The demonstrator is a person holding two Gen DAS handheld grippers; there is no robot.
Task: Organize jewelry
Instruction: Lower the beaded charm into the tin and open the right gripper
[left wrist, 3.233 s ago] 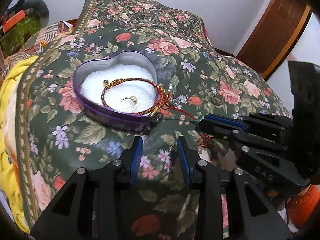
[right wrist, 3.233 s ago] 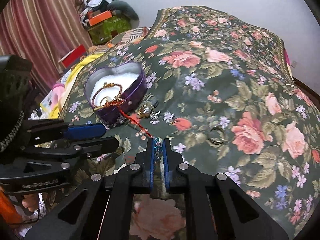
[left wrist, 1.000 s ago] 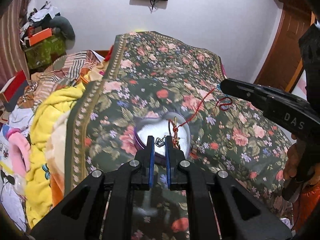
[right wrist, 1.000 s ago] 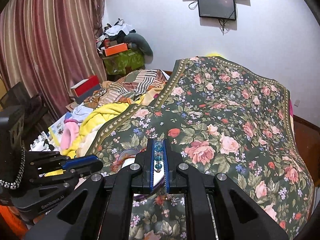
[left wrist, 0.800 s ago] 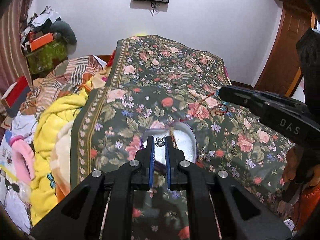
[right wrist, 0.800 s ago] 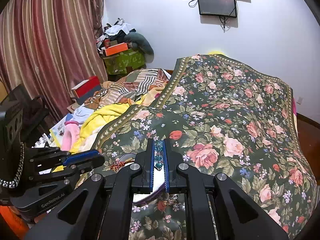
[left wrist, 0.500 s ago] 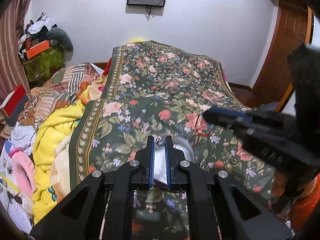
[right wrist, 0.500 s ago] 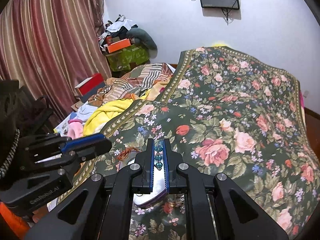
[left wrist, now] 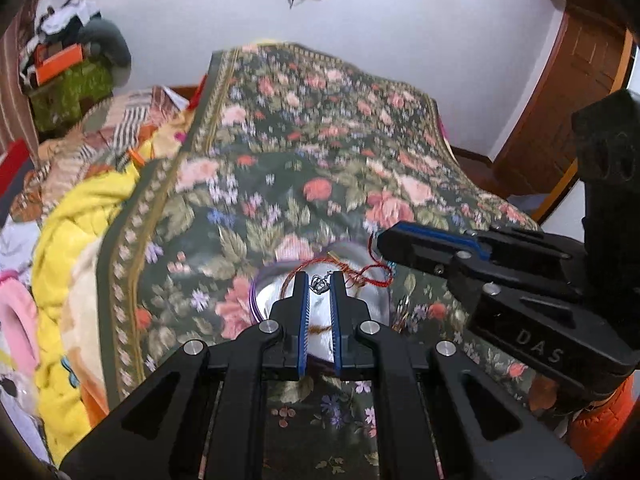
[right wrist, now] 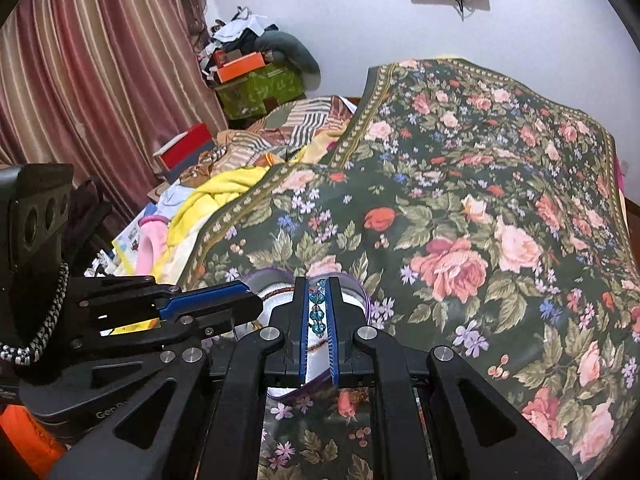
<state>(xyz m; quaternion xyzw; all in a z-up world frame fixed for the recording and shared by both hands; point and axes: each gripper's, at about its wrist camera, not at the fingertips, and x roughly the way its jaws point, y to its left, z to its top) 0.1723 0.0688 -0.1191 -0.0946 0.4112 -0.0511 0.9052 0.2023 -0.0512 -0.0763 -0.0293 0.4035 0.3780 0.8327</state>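
The left gripper (left wrist: pixel 319 286) pinches a small pendant (left wrist: pixel 319 285), and the right gripper (right wrist: pixel 317 304) pinches blue beads (right wrist: pixel 316 307), both above the tin (left wrist: pixel 264 300), probably to lower them inside.

Beneath both sets of jaws spreads a dark green bedspread (right wrist: pixel 460 208) patterned with pink and red roses, small blue and lilac flowers, and a tan-dotted border band. Between the blue-lined pads of the black right gripper (right wrist: pixel 318 280) sits a strand of turquoise beads (right wrist: pixel 317 314). The black left gripper (left wrist: pixel 319 278), also blue-lined, pinches a small silver charm (left wrist: pixel 319 283). Just beyond its jaws a red cord (left wrist: pixel 360 270) loops over a purple-rimmed tin (left wrist: pixel 256 300) with a white inside. Left of the jaws lie a bright yellow blanket (left wrist: pixel 76 240) and brown-and-cream striped cloth (right wrist: pixel 296 124). Far left hangs a dusky-pink striped curtain (right wrist: pixel 92 80).
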